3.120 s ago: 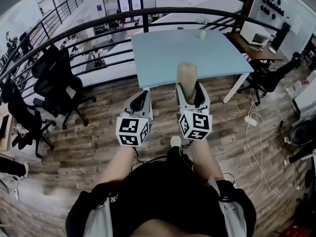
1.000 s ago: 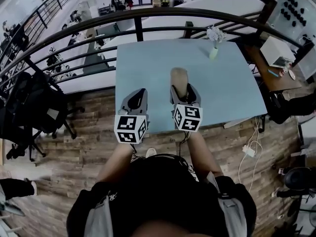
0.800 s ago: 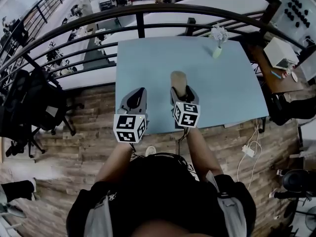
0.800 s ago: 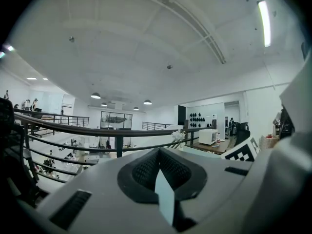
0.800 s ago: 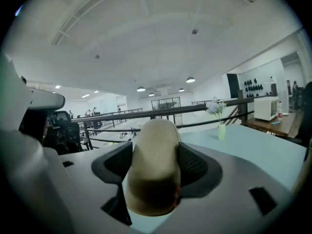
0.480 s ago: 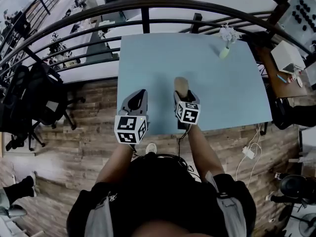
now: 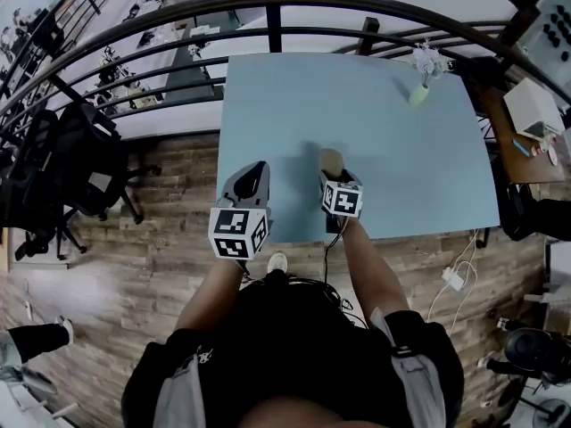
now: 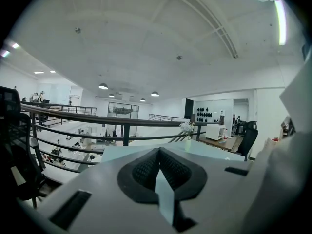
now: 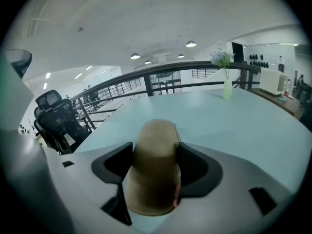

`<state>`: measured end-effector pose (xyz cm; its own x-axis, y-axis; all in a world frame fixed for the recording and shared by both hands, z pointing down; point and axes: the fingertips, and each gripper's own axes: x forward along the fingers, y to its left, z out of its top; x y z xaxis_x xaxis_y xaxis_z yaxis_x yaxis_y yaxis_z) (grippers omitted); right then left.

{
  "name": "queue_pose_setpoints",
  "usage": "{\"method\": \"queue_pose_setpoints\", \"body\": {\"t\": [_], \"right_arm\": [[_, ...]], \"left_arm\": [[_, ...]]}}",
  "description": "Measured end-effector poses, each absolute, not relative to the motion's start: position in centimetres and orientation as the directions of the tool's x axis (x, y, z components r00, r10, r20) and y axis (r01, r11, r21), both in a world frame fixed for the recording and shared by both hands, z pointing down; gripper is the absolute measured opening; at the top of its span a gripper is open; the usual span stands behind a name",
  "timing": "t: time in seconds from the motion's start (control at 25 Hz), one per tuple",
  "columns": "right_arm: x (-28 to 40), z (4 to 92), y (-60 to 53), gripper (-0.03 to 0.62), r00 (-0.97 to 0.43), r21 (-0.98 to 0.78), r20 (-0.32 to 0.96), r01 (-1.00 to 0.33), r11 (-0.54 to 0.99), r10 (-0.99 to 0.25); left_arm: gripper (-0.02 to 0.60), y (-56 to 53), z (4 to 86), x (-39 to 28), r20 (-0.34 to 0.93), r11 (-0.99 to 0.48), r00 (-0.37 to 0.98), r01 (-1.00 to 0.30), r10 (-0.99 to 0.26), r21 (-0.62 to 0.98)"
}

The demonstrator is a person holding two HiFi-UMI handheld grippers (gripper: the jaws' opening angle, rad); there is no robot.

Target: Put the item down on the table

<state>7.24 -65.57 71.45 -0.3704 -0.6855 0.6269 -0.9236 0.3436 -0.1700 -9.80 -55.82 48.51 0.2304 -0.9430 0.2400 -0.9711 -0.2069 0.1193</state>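
Note:
My right gripper (image 7: 332,175) is shut on a tan, rounded, cap-like item (image 7: 331,160) and holds it low over the pale blue table (image 7: 393,150), near the front edge. In the right gripper view the item (image 9: 155,165) fills the space between the dark pads of the right gripper (image 9: 154,179) and stands upright; its base is hidden. The left gripper (image 7: 247,182) hovers over the table's near left corner. In its own view the left gripper (image 8: 159,168) has its jaws together with nothing between them.
A small vase with white flowers (image 7: 421,86) stands at the table's far right; it also shows as the vase (image 9: 227,87) ahead of the right gripper. A dark railing (image 7: 277,25) runs behind the table. Office chairs (image 7: 71,163) stand at the left. Cables (image 7: 459,270) lie on the wooden floor.
The head view has come closer over the table. My right gripper has carried the tan item lower and nearer to the tabletop. The left gripper has kept its place.

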Motion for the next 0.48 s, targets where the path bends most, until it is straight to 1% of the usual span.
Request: {"method": "queue_pose_setpoints", "body": {"t": [0.2, 0.48], "right_arm": [[8.0, 74.3, -64.8, 0.3, -0.344, -0.157, 0.698, -0.929, 0.334, -0.628], [8.2, 75.1, -64.7, 0.312, -0.319, -0.144, 0.739, -0.935, 0.324, -0.593]], "left_arm": [[0.014, -55.3, 48.1, -9.8, 0.231, -0.197, 0.22, -0.973, -0.948, 0.119], [0.014, -54.2, 47.3, -10.6, 0.218, -0.177, 0.196, -0.979, -0.956, 0.105]]}}
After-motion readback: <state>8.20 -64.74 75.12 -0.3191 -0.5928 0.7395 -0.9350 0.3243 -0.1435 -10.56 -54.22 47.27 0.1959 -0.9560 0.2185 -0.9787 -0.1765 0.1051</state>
